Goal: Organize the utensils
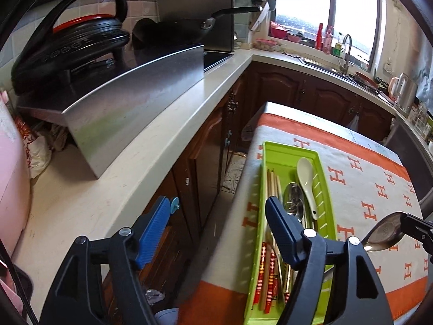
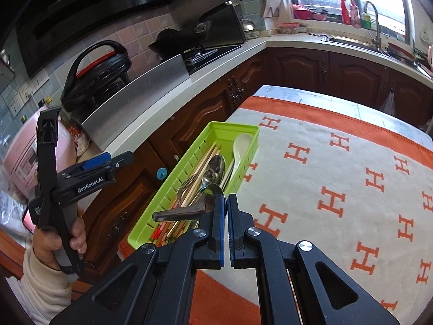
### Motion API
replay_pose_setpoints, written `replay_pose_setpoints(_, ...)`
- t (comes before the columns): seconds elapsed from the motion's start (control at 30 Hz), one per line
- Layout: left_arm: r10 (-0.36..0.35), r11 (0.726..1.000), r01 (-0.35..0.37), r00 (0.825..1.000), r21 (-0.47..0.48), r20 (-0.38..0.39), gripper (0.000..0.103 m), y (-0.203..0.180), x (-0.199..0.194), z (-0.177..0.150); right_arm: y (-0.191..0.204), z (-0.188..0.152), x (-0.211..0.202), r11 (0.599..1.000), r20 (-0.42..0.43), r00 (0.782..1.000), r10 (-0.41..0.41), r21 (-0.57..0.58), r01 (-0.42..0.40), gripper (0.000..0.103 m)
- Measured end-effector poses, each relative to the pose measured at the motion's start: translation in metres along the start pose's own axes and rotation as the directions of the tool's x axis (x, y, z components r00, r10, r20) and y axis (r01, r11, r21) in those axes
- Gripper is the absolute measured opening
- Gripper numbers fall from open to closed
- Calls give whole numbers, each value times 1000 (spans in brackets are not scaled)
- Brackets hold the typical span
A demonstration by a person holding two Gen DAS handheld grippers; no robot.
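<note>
A green utensil tray (image 1: pixel 328 203) (image 2: pixel 245 130) lies at the left edge of the cloth-covered table. It holds chopsticks (image 1: pixel 272 184), metal spoons (image 1: pixel 293 193) and a white ceramic spoon (image 1: pixel 305 173) (image 2: pixel 240 143). My right gripper (image 2: pixel 226 199) is shut on a metal spoon (image 2: pixel 184 212) and holds it just above the tray's near end. In the left wrist view that spoon (image 1: pixel 384 231) shows at the right, over the cloth. My left gripper (image 1: pixel 216 216) is open and empty, raised between the counter and the tray. It also shows in the right wrist view (image 2: pixel 108 162).
An orange and cream cloth with H marks (image 2: pixel 338 178) covers the table. A white counter (image 1: pixel 162 140) at the left carries a steel stand (image 1: pixel 130 108) with a black cooker (image 1: pixel 70 46). Dark wooden cabinets (image 2: pixel 297 65) and a sink (image 2: pixel 373 38) stand behind.
</note>
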State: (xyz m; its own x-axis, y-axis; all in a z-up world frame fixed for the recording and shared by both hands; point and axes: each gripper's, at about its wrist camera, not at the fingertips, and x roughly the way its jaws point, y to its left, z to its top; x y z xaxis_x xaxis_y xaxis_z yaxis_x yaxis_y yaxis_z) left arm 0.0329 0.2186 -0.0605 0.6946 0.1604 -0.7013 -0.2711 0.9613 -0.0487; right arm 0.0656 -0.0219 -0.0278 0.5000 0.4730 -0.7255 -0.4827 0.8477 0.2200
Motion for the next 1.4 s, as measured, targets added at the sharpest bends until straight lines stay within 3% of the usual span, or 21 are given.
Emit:
replay_pose_setpoints(0.3, 18, 998, -21, 999, -59, -50, 76, 25, 3, -8, 37, 3, 16, 987, -97, 994, -41, -157, 25, 2)
replay_pose_setpoints(0.5, 17, 996, -23, 998, -86, -62, 76, 36, 5, -10, 55, 10, 54, 963, -191, 974, -120, -262, 67, 2)
replay_pose_setpoints(0.67, 19, 995, -26, 997, -91, -73, 79, 38, 7, -11, 62, 26, 92, 948, -209, 962, -177, -300, 109, 2)
replay_pose_setpoints(0.73, 21, 995, -29, 997, -95, -78, 85, 37, 7, -10, 62, 36, 104, 949, -187, 964, -189, -286, 130, 5)
replay_pose_setpoints(0.87, 16, 995, -24, 996, -96, -85, 87, 35, 7, -9, 56, 53, 116, 965, -143, 970, -198, -200, 167, 33)
replay_pose_setpoints(0.9, 13, 995, -21, 996, -95, -86, 88, 34, 7, -8, 54, 57, 116, 967, -128, 971, -202, -181, 177, 35)
replay_pose_setpoints(1.2, -8, 995, -2, 994, -96, -108, 91, 24, 7, -7, 27, 54, 103, 972, -118, 965, -234, -63, 227, 36)
replay_pose_setpoints(1.4, -39, 995, 27, 990, -91, -135, 92, 12, 4, -8, 12, 35, 80, 971, -114, 965, -237, -11, 238, 36)
